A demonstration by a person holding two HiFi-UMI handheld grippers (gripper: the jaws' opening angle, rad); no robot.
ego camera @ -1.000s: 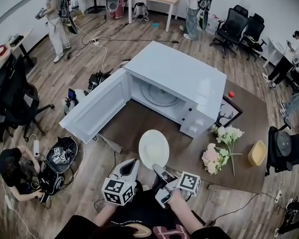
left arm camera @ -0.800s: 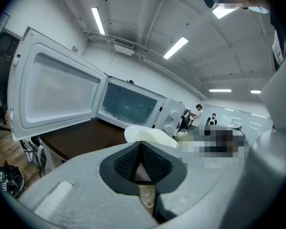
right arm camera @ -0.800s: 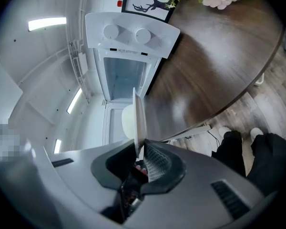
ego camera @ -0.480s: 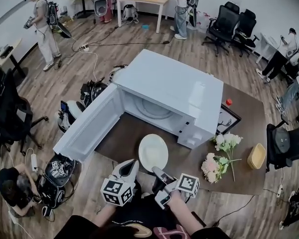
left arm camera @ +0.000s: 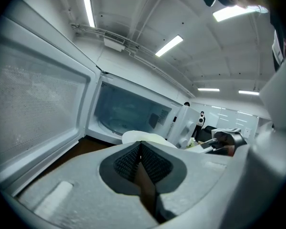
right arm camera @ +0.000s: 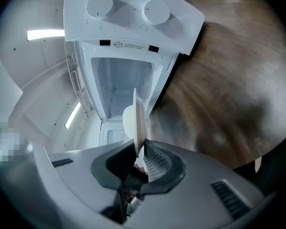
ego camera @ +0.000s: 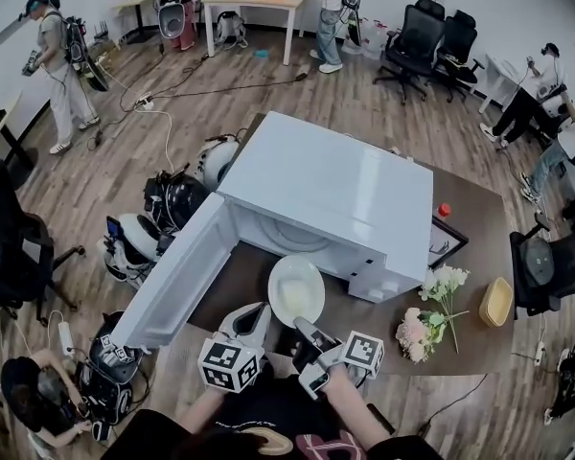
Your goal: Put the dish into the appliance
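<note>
Office chairs and a few other people ring a brown table (ego camera: 474,247), where a white microwave (ego camera: 335,195) stands with its door (ego camera: 177,276) swung wide to the left. From the head view, the dish (ego camera: 295,290), a pale plate, hangs just in front of the open cavity with its near rim in the right gripper (ego camera: 302,329). The left gripper (ego camera: 254,316) sits just beside it, touching nothing. The left gripper view shows its jaws pressed together and empty, with the dish ahead and the cavity beyond. The right gripper view shows the jaws clenched on the dish's rim, the plate edge-on and lined up with the opening. I'd say the carry-in is under way. Next the plate has to go forward through the opening, clear of the frame, and down onto the cavity floor before the jaws let go.
</note>
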